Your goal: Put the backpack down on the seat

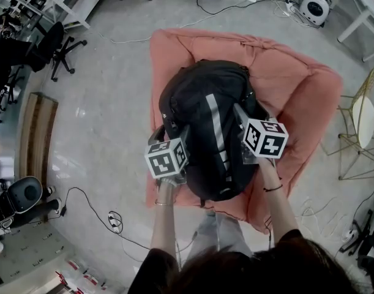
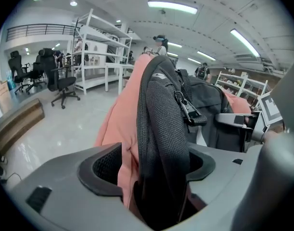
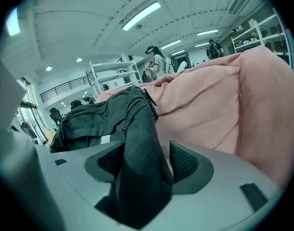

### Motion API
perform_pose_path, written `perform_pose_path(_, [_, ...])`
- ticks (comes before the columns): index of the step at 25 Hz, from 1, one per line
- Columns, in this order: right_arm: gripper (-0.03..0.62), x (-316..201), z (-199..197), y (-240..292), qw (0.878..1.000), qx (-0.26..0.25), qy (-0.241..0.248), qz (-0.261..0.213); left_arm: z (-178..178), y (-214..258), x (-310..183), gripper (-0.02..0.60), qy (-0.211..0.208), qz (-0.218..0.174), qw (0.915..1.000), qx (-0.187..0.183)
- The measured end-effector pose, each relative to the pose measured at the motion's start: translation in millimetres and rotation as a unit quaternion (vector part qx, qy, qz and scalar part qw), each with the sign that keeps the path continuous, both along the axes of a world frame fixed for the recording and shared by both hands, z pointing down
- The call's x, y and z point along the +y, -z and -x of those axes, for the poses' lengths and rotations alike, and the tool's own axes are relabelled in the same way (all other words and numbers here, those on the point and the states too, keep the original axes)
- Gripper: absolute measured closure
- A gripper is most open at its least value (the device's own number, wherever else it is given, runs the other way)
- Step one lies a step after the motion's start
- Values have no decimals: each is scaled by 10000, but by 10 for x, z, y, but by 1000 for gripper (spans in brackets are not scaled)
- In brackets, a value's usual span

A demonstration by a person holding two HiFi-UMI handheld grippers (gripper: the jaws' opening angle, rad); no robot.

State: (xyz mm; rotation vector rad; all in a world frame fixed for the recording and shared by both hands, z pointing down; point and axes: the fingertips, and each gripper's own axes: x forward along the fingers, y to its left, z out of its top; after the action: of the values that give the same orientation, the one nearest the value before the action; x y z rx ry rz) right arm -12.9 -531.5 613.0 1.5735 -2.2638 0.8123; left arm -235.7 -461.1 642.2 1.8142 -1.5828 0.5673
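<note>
On the puffy pink seat point(image 1: 309, 97), the black woven backpack point(image 1: 205, 133) lies flat, with cushion edge showing from 12 to 5 o'clock. The left gripper point(image 2: 154, 165) at 7 o'clock and the right gripper point(image 3: 147, 165) at 4 o'clock stand with jaws wide apart, each loosely straddling a coarse mesh strap point(image 2: 161, 124) without pinching it. Glossy grey floor point(image 1: 107, 103) lies open all round.
</note>
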Motion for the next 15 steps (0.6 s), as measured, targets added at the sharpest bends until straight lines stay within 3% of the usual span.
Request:
perform_pose_path(10, [353,264,-186,208,9991,-250,-315,-150,-4,378,300,256,44,-467,9988,-135])
perform_pose_path(12, [359,336,-194,285,9988,-313,-299,-216,11,493,352,301,64,-597,9979,-249])
perform_pose_path(15, [437,430,-184,399,9990,-183,-230,-332,12,664,426,385,77,-808,9960,-383])
